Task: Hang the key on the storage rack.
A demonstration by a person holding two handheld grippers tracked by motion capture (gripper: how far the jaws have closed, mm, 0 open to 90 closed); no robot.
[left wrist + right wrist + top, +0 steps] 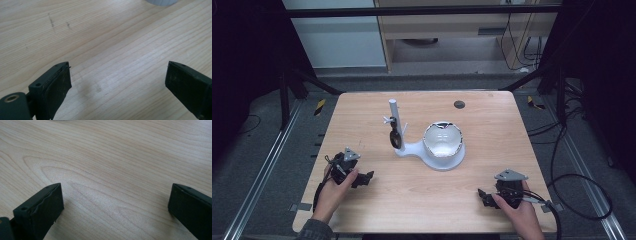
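A white stand [412, 148] sits mid-table with an upright post [394, 116] and a round base. A white bowl-like cup [442, 140] rests on that base. A dark ring-shaped object [395, 138] hangs from the post's peg. My left gripper [364, 179] lies near the table's front left, held by a hand, jaws wide open over bare wood [117, 75]. My right gripper [484, 196] rests at the front right, also open, with nothing between its jaws [116, 197]. Both grippers are well short of the stand.
The wooden table [427, 210] has a small dark round disc [459, 104] near its far edge. A white edge of the stand base [161, 2] shows at the top of the left gripper view. Cables [572, 195] trail off the right side.
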